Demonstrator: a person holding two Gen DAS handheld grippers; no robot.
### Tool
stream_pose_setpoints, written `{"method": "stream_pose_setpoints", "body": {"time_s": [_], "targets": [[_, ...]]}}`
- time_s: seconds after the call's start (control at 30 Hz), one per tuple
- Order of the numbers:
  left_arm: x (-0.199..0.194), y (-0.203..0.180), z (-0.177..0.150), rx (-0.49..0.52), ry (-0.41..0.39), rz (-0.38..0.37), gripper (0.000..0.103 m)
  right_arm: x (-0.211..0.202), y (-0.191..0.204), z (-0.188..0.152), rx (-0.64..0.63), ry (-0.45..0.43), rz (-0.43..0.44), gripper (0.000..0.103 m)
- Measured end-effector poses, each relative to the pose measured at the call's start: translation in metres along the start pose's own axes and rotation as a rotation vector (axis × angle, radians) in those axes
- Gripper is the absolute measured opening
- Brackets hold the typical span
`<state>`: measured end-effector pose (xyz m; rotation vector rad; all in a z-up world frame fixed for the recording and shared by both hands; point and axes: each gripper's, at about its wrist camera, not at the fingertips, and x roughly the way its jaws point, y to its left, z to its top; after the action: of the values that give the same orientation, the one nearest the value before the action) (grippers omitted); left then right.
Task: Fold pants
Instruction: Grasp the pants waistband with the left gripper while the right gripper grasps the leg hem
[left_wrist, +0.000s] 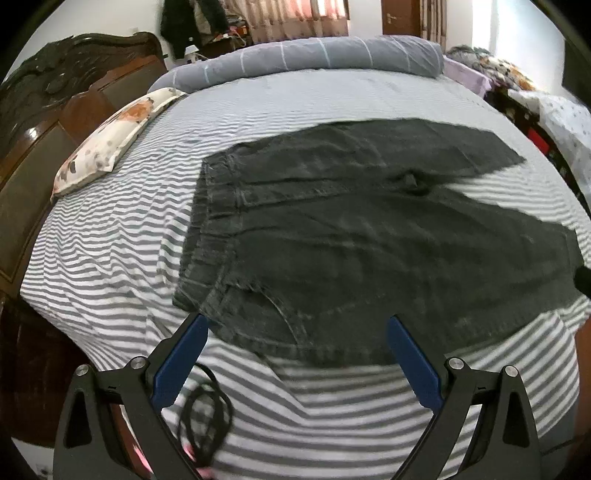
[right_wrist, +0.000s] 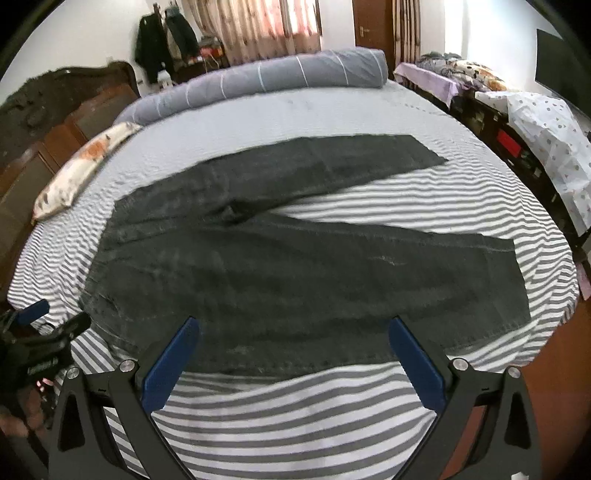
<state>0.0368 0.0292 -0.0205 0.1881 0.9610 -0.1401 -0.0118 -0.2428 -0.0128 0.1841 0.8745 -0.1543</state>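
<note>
Both claws hang over the bed's (left_wrist: 110, 266) near edge, left claw (left_wrist: 295, 334) and right claw (right_wrist: 293, 334) each spread wide, gripping nothing. The pants (right_wrist: 277, 266) lie flat on the striped sheet, legs splayed apart. A black cable (left_wrist: 207, 417) sits under the left claw.

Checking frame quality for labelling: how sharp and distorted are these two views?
Left wrist: strong fisheye bulge, dark corners; the sheet stripes smear, the pants seams stay readable. Right wrist: same bulge; pants softer, far stripes blurred; bright window at top.
</note>
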Motion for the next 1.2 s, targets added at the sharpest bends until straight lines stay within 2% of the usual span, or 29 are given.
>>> {"method": "stream_pose_setpoints", "body": {"time_s": [0.17,0.33,0.6,0.73,0.83,0.9,1.0,1.07,1.2], "targets": [[0.011,0.033,0.026,-0.063,-0.024,-0.018,0.096,0.006,0.006,0.004,-0.011,-0.01,0.012,0.102],[0.034,0.071,0.06,-0.124,-0.012,-0.024,0.086,0.022,0.009,0.023,-0.019,0.018,0.046,0.102],[0.09,0.135,0.115,-0.182,0.021,-0.073,0.078,0.053,0.024,0.092,-0.08,0.004,0.076,0.102],[0.126,0.159,0.136,-0.235,0.057,-0.15,0.077,0.077,0.041,0.125,-0.125,0.003,0.072,0.102],[0.152,0.173,0.149,-0.289,0.082,-0.201,0.072,0.098,0.056,0.142,-0.17,0.01,0.084,0.102],[0.168,0.179,0.157,-0.303,0.095,-0.224,0.069,0.115,0.067,0.157,-0.214,0.028,0.115,0.102],[0.193,0.188,0.17,-0.29,0.102,-0.206,0.069,0.146,0.081,0.184,-0.281,0.077,0.217,0.102],[0.209,0.194,0.177,-0.281,0.112,-0.201,0.069,0.163,0.087,0.199,-0.318,0.101,0.251,0.102],[0.236,0.201,0.188,-0.253,0.126,-0.232,0.069,0.2,0.097,0.231,-0.408,0.136,0.266,0.102]]}}
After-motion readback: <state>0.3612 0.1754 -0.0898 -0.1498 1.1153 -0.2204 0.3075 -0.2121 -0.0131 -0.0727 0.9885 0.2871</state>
